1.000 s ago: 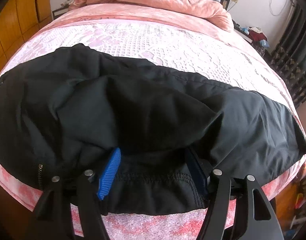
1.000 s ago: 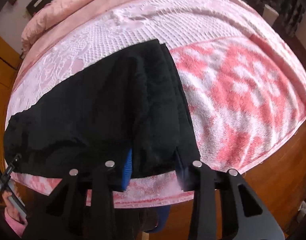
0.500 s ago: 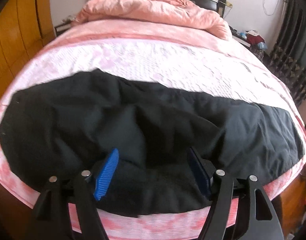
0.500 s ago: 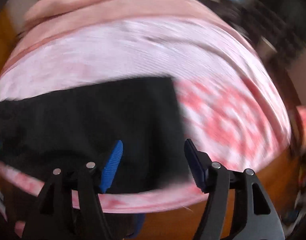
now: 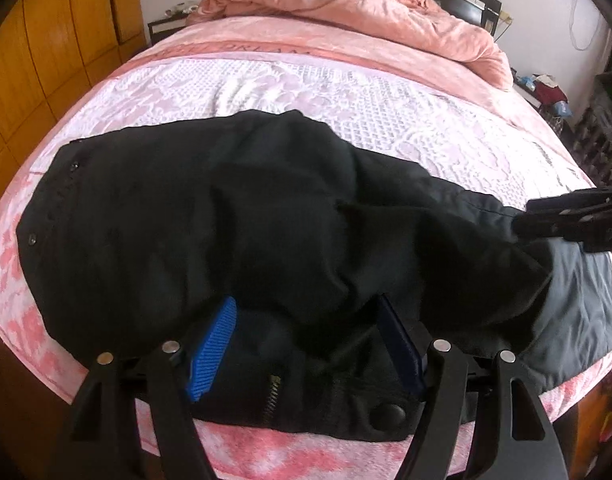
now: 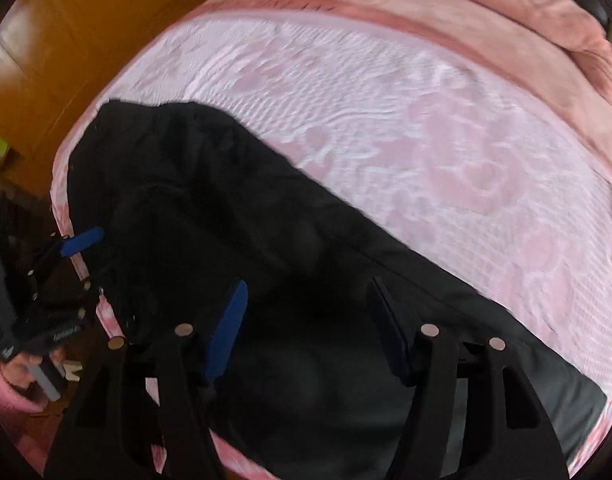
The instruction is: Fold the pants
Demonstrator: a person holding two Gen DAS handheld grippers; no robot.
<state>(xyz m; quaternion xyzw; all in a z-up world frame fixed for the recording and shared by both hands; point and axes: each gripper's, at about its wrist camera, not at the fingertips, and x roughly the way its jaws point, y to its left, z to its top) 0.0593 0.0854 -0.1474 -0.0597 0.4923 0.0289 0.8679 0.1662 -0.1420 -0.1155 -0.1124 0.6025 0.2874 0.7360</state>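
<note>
Two open claws over black pants [image 5: 266, 216]

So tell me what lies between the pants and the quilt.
In the left wrist view, only bare bedspread: white lace, then a pink band, between the pants and the quilt.

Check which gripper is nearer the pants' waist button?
Left. The left gripper hangs right over the waist button, which sits just below its open jaws. The right gripper, also open, is farther along the black pants, over the leg part.
</note>
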